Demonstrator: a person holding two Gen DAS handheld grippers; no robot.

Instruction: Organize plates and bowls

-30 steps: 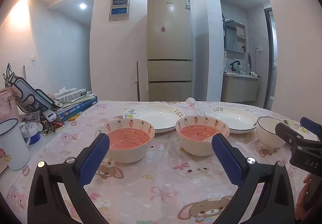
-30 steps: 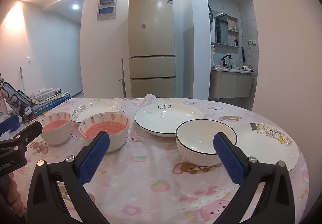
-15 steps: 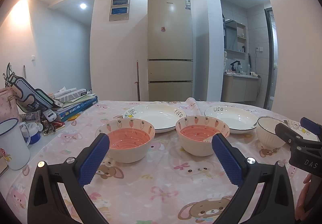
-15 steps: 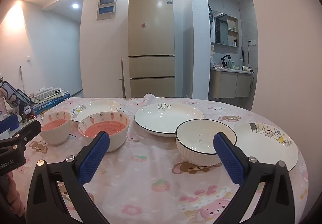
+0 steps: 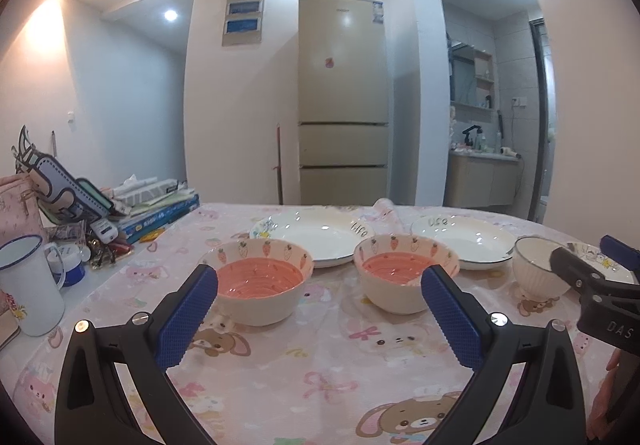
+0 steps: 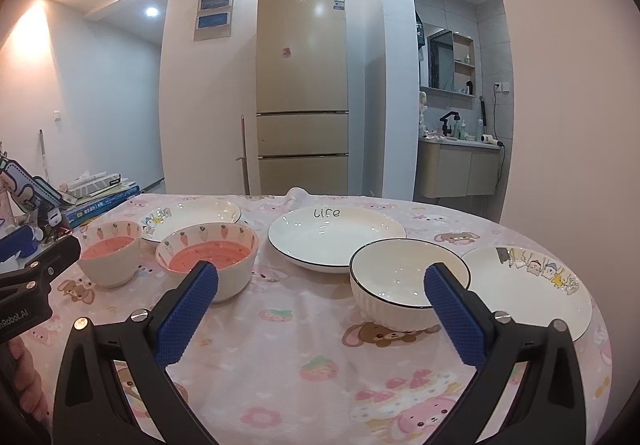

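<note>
On the pink cartoon-print tabletop (image 6: 304, 329), two carrot-patterned ceramic bowls (image 5: 259, 280), a white ribbed bowl (image 6: 404, 287) and three white plates (image 6: 336, 237) sit apart, unstacked. Both the left gripper (image 5: 318, 315) and right gripper (image 6: 320, 313) hover spread wide, empty. This glazed ware looks heavy, slippery and breakable; pinch across a rim.

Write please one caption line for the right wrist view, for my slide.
Open right claw hovers over a pink tablecloth, facing a white bowl, two carrot-print bowls and three plates.

Black tongs (image 5: 318, 299), blue textured pads (image 5: 187, 313)
</note>
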